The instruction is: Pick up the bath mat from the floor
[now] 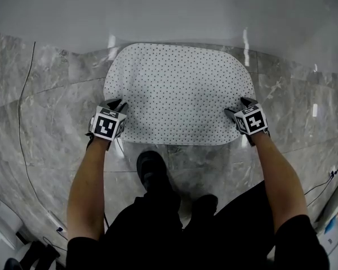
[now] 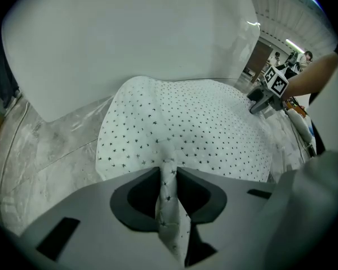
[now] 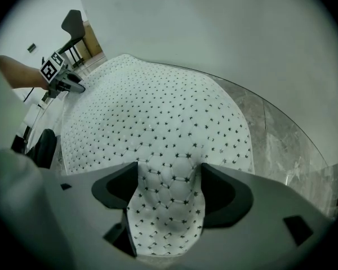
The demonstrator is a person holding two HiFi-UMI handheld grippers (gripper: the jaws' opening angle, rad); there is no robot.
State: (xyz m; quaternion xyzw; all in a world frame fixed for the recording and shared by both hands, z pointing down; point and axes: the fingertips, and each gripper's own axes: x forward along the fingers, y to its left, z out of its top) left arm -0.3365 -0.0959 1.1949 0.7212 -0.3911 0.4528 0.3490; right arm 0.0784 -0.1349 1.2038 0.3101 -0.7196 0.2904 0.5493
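A white bath mat (image 1: 180,91) dotted with small black stars lies flat on the grey marble floor (image 1: 50,122), its far edge against a white wall. My left gripper (image 1: 115,103) points down at the mat's near left corner. In the left gripper view this gripper (image 2: 168,170) is shut on a thin raised fold of the mat (image 2: 186,128). My right gripper (image 1: 242,107) stands at the near right corner. In the right gripper view its jaws (image 3: 169,179) are wide apart, with a broad hump of mat (image 3: 158,111) between them.
A white wall (image 1: 158,10) runs along the back of the floor. A thin dark cable (image 1: 22,122) trails down the left side. The person's black shoes (image 1: 152,170) stand just in front of the mat's near edge. Cables and gear (image 1: 332,207) crowd the right edge.
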